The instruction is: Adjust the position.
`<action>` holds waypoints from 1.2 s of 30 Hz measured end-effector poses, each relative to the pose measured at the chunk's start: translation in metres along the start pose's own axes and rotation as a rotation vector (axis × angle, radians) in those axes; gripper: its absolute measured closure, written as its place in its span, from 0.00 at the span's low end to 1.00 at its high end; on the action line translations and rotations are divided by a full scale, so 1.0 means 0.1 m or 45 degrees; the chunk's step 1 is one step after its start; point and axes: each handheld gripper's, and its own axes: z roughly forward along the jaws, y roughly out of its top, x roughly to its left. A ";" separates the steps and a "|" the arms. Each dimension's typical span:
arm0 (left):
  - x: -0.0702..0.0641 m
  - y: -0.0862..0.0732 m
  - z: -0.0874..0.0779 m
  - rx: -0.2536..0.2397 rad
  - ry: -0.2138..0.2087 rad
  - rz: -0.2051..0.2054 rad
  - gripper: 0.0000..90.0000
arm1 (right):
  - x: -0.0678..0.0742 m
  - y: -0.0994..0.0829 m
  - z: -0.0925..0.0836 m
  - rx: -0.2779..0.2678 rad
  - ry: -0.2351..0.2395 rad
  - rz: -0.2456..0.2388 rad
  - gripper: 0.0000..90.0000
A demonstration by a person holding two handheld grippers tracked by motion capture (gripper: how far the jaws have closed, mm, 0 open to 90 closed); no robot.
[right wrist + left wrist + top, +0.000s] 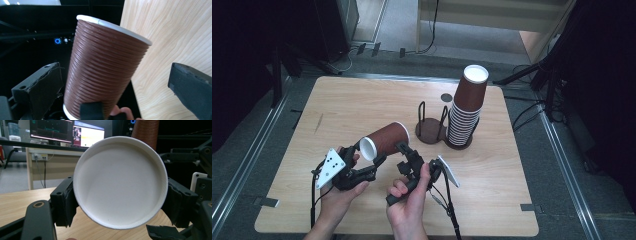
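Above the wooden table (362,110), near its 6 o'clock edge: one brown ribbed paper cup (384,140), held on its side, base clamped by the left gripper (371,159). Right gripper (404,152): jaws spread, either side of the cup, not touching. Toward 2 o'clock: stack of matching cups (466,111) on a holder, empty holder (431,127) beside it.

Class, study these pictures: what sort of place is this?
Probably a lab or recording workspace, not a café: monitors glow behind a wooden table, dark tripod legs flank it, and cables trail across the floor.
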 end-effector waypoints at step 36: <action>-0.12 -0.02 0.01 -0.011 -0.075 0.081 0.27 | -0.05 0.20 0.32 0.040 0.075 0.189 0.00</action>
